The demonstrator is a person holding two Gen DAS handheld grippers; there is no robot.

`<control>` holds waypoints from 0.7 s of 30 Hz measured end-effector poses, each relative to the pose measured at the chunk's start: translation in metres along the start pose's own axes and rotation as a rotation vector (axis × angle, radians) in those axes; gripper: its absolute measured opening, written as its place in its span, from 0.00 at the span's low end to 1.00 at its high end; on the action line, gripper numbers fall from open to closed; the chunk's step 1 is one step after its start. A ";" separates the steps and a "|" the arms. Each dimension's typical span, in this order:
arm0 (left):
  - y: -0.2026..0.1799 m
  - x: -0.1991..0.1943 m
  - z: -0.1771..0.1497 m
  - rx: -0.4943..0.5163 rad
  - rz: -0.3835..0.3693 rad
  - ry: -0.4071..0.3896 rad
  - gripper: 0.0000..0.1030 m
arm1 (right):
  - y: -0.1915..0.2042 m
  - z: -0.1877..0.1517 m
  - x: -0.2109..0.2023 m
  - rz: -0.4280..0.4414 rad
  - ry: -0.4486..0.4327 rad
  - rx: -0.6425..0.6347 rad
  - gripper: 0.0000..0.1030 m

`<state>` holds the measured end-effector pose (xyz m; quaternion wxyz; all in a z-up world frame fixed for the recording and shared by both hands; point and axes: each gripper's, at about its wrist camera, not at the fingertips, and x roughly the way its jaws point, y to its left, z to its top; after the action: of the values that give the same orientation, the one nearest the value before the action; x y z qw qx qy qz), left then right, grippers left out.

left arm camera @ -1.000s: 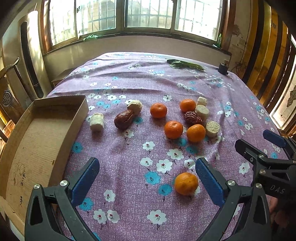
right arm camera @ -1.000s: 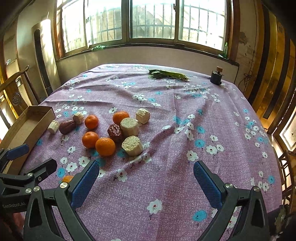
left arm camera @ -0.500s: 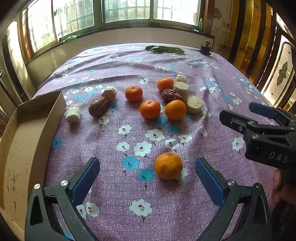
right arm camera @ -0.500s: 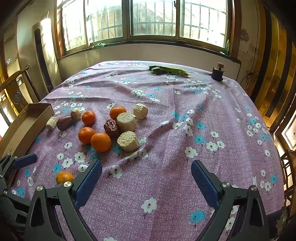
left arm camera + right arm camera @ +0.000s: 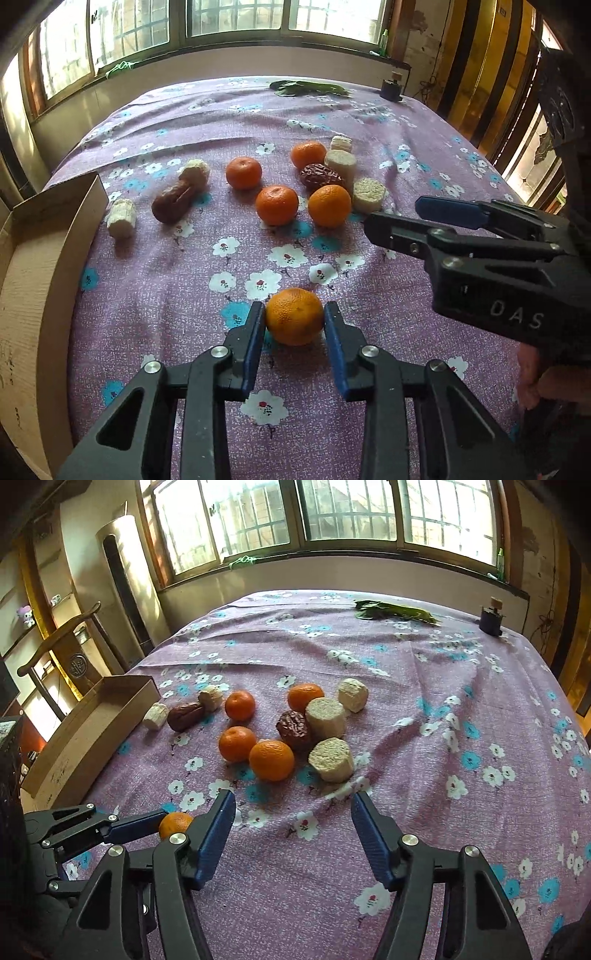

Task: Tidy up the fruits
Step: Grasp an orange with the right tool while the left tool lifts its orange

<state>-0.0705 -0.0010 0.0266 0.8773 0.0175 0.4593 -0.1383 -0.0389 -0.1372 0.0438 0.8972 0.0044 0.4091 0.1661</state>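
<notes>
Jaws of left gripper (image 5: 294,314) closing on lone tangerine (image 5: 294,316) (pads touching).

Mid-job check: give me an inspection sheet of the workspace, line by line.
Surface: table under purple flowered cloth, wrinkled.
Job's things: five oranges, two dates, five pale corn pieces; cardboard box at left edge.
Clutter: green leaves, small dark bottle at far edge.
Grippers: left gripper closing, pressing the near orange; right gripper closing, nothing between its fingers.
Cables: nothing seen.
Surroundings: windows, wooden chair.
</notes>
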 end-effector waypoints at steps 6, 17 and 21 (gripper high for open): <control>0.017 -0.010 0.003 -0.042 0.021 -0.025 0.30 | 0.017 0.009 0.029 0.032 0.070 -0.068 0.46; 0.034 -0.016 0.008 -0.080 0.057 -0.035 0.30 | 0.017 0.022 0.061 0.011 0.102 -0.085 0.36; 0.040 -0.019 0.010 -0.093 0.078 -0.035 0.30 | 0.017 0.021 0.055 0.024 0.098 -0.072 0.35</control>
<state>-0.0626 0.0398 0.0435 0.8897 -0.0079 0.4489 -0.0828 0.0056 -0.1017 0.0201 0.8736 -0.0313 0.4464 0.1914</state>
